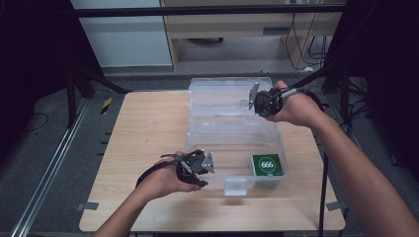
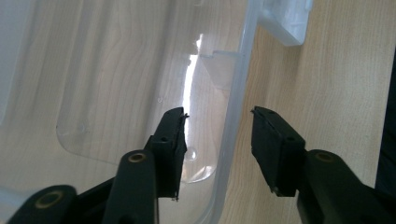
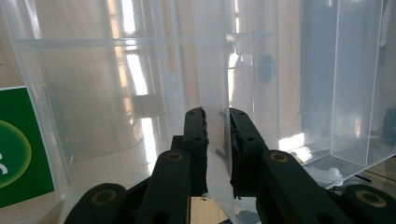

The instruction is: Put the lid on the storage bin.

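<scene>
Right, your right gripper [image 3: 217, 116] is clamped on the clear box [image 1: 232, 133] lid's thin edge; left gripper [image 2: 219, 121] straddles the front wall, jaws apart w/ a gap. Box sits mid-table, toward the right edge: light, slick, bendy plastic, so grip rims.

The small green square box [image 1: 268, 165] bears the number "666" in white inside a pale circle on its top face. It lies inside the clear plastic storage bin [image 1: 232, 129], in the bin's near right corner. No other writing is legible.
</scene>
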Demonstrator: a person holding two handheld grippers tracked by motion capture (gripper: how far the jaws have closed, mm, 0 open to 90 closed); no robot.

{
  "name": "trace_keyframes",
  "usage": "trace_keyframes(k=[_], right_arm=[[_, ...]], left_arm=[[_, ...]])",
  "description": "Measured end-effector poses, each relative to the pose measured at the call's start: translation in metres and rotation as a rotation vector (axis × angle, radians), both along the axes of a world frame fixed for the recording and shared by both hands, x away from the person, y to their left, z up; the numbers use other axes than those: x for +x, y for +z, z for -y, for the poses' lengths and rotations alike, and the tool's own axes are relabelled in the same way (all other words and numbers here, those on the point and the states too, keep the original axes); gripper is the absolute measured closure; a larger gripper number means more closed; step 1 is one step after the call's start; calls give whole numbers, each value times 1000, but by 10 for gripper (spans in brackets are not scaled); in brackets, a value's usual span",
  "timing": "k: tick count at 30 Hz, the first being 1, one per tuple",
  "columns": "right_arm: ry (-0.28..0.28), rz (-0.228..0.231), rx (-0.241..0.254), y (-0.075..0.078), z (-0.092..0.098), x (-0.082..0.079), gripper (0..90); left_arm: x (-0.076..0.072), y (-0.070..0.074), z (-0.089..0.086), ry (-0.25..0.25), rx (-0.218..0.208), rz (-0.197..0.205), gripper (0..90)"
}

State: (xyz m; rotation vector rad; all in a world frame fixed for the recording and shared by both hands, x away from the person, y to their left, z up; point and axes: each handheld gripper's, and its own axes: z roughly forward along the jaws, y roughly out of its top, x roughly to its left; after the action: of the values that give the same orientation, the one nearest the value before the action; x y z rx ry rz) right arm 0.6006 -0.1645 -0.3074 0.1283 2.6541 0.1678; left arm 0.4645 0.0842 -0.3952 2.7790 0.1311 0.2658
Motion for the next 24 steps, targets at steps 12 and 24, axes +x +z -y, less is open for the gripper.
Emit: trace_keyframes(k=[12, 24], right_arm=[[13, 3, -12, 0, -3, -1, 799], [43, -18, 5, 6, -4, -8, 839]], left_arm=[[2, -7, 10, 8, 1, -20, 782], [0, -9, 7, 84, -41, -21, 795]])
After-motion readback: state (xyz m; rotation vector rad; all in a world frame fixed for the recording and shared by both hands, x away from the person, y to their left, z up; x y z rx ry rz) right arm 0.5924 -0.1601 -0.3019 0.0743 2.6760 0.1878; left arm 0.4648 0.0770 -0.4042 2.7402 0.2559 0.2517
